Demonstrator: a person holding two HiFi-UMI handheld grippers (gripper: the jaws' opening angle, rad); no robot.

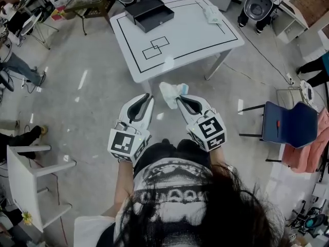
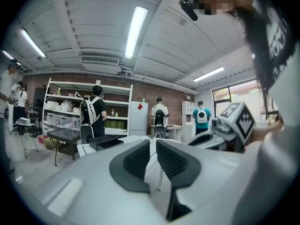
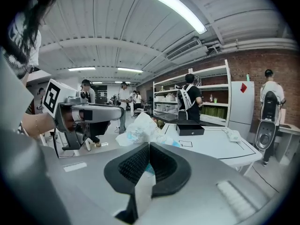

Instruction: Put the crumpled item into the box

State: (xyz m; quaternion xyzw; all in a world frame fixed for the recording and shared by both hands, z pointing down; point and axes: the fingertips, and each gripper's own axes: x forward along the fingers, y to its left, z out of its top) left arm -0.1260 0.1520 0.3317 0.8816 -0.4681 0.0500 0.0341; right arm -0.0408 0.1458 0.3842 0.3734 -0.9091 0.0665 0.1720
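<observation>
My right gripper (image 1: 178, 100) is shut on a crumpled white and blue wrapper (image 1: 170, 92), held in the air in front of the person, short of the white table (image 1: 205, 40). In the right gripper view the wrapper (image 3: 140, 129) bulges out above the closed jaws (image 3: 149, 159). The black open box (image 1: 149, 13) sits at the table's far left corner; the same box (image 3: 190, 128) shows in the right gripper view. My left gripper (image 1: 148, 98) hangs beside the right one, shut with nothing in it, and its jaws (image 2: 153, 154) meet in its own view.
Another crumpled white item (image 1: 212, 14) lies at the table's far right. A blue chair (image 1: 288, 125) stands to the right, a white chair (image 1: 31, 181) to the left. People stand by shelves (image 2: 70, 111) in the background.
</observation>
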